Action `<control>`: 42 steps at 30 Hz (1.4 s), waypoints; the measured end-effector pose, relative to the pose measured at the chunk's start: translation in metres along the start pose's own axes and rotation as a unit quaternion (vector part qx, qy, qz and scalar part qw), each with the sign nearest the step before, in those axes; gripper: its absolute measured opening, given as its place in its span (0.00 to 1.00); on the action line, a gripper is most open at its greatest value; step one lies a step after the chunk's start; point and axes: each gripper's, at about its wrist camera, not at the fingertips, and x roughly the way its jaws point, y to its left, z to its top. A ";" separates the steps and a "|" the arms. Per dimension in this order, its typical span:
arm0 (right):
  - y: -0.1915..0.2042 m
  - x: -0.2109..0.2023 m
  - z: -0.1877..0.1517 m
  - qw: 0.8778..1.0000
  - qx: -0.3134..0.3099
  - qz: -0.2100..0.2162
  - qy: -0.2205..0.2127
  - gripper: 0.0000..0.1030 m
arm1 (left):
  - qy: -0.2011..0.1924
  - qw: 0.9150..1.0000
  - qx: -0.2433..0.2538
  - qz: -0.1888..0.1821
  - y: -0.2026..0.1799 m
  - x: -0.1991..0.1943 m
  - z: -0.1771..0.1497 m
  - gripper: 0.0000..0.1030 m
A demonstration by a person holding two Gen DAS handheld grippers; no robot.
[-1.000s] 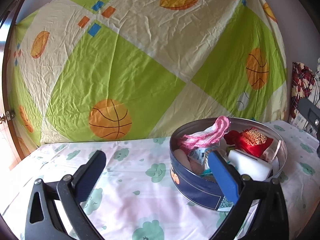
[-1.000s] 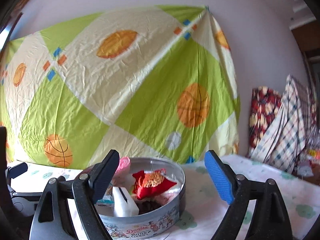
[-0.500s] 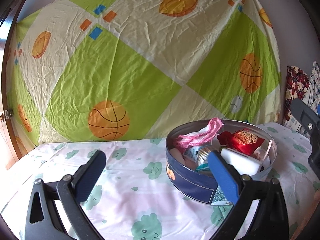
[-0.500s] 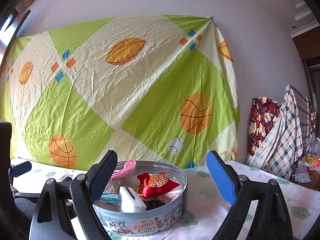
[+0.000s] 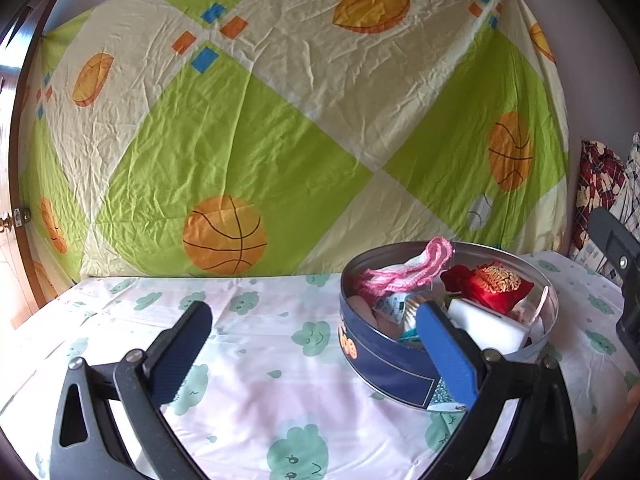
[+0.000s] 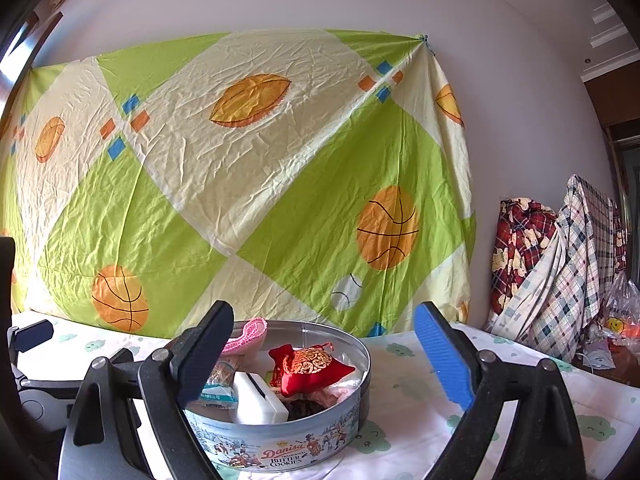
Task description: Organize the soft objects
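A round blue cookie tin point(image 5: 384, 364) stands on the cloud-print sheet point(image 5: 260, 360); it also shows in the right wrist view point(image 6: 280, 444). In it lie a pink knitted piece point(image 5: 416, 268), a red embroidered pouch point(image 5: 492, 286), a white block point(image 5: 486, 328) and small packets. The pouch point(image 6: 312, 368) and the block point(image 6: 256, 398) show in the right wrist view too. My left gripper point(image 5: 316, 344) is open and empty, left of the tin, its right finger over the tin's front wall. My right gripper point(image 6: 324, 352) is open and empty above the tin.
A green and cream sheet with basketballs point(image 5: 280, 120) hangs on the wall behind the table. Plaid cloths point(image 6: 552, 264) hang at the right, with plastic bags point(image 6: 616, 320) below. A wooden door frame point(image 5: 16, 160) stands at the far left.
Both grippers have drawn back and tilted up a little, so the tin sits lower and farther in both views. Both stay open and empty.
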 end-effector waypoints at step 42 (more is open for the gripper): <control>-0.001 -0.001 0.000 1.000 0.001 0.000 0.000 0.91 | 0.002 1.000 -0.002 0.000 0.001 -0.001 0.000 1.00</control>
